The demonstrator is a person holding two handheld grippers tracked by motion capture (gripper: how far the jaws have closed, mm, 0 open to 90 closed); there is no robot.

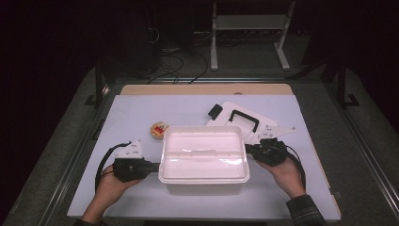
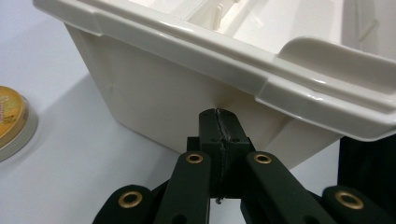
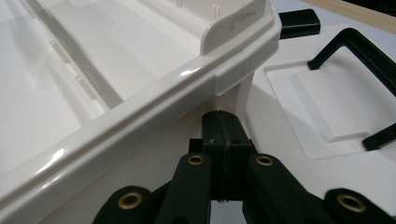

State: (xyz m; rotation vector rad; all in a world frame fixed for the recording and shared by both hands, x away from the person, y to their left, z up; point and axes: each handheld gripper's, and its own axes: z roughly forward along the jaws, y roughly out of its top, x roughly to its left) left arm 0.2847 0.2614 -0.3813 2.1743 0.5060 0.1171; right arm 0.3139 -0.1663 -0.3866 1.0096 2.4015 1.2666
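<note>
- At bench centre, the white bin [image 1: 203, 155] stood open and upright, its lid [image 1: 249, 121] lying flat at about 1 o'clock, a small round tin [image 1: 158, 130] at 10 o'clock.
- Left tool [image 1: 154, 166] met the bin's 9 o'clock wall under the rim, jaws pressed together on nothing.
- Right tool [image 1: 248, 149] did likewise at 3 o'clock, jaws together.
- Step judged: bracing or shifting the bin from both ends.
- Next move would call for equal, opposed pressure, since neither tool gripped the rim.
</note>
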